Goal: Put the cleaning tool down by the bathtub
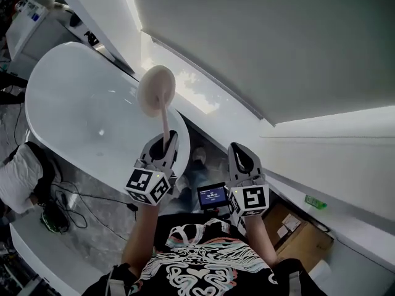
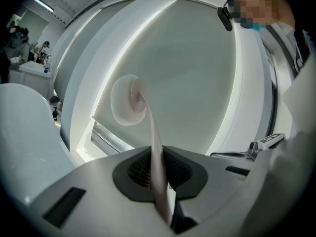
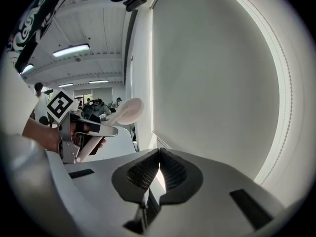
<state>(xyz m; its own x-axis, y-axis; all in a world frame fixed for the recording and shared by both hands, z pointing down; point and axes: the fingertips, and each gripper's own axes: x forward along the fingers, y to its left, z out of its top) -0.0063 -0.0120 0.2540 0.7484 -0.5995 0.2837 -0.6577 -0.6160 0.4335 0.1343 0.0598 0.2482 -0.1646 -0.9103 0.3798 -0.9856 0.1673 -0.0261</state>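
Observation:
The cleaning tool has a round cream pad [image 1: 155, 90] on a pale pink handle [image 1: 165, 127]. My left gripper [image 1: 165, 143] is shut on the handle and holds the tool upright, over the near rim of the white bathtub [image 1: 74, 110]. In the left gripper view the handle [image 2: 155, 152] runs up from between the closed pads of the left gripper [image 2: 159, 181] to the pad [image 2: 127, 100]. My right gripper [image 1: 241, 159] hangs beside it, shut and empty. In the right gripper view, the right gripper [image 3: 158, 169] has its pads meeting, with the tool [image 3: 127, 110] to its left.
A large pale blind [image 1: 278, 42] and a white sill [image 1: 321, 134] fill the right side. A small screen [image 1: 213, 196] sits between the grippers. Below right is a cardboard box [image 1: 296, 230]. Cables [image 1: 68, 202] lie on the floor by the tub, near a crouched person [image 1: 18, 180].

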